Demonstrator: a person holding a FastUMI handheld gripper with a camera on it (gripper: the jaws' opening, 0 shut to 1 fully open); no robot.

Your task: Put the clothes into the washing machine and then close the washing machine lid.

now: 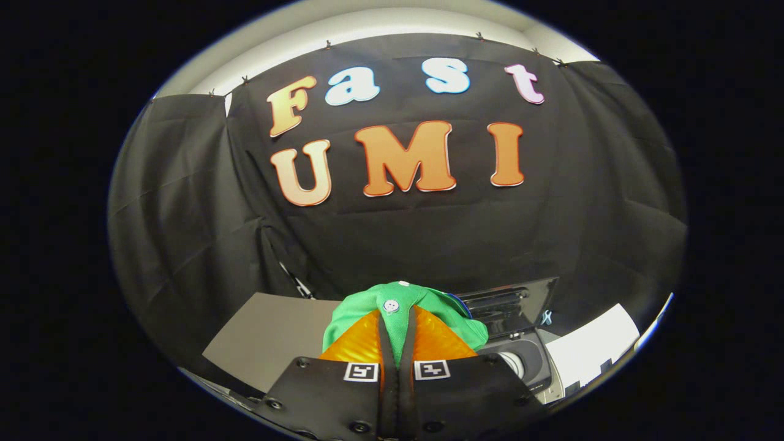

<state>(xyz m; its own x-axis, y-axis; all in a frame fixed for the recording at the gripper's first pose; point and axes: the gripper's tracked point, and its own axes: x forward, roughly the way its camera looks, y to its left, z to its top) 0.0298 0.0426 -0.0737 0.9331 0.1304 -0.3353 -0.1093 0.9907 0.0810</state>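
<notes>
Booth wall of black cloth [429, 245] draped in folds behind the scene, pinned along a pale upper edge; grey table surface [269, 337] low in the view, to the left of the fingers; gripper [397, 318] raised above that surface, fingers drawn nearly together with a fold of cloth pinched in the narrow slit between them; green garment [367, 312] held there, bunched over and around the fingertips, a white button [391, 305] showing on the fabric just left of the slit and a second small one at the top of the bundle; a sliver of blue visible at the garment's right edge, nature unclear; garment lifted clear of the table, hanging ahead of and to both sides of the fingers; washing machine [520, 361] just beyond and to the right of the fingers, lower than the garment, its round opening [511, 362] showing a pale interior; dark glossy lid [508, 309] standing raised behind the opening, tilted back toward the cloth wall; white surface [588, 346] to the right of the machine, touching or just beside it, exact contact not discernible.
</notes>
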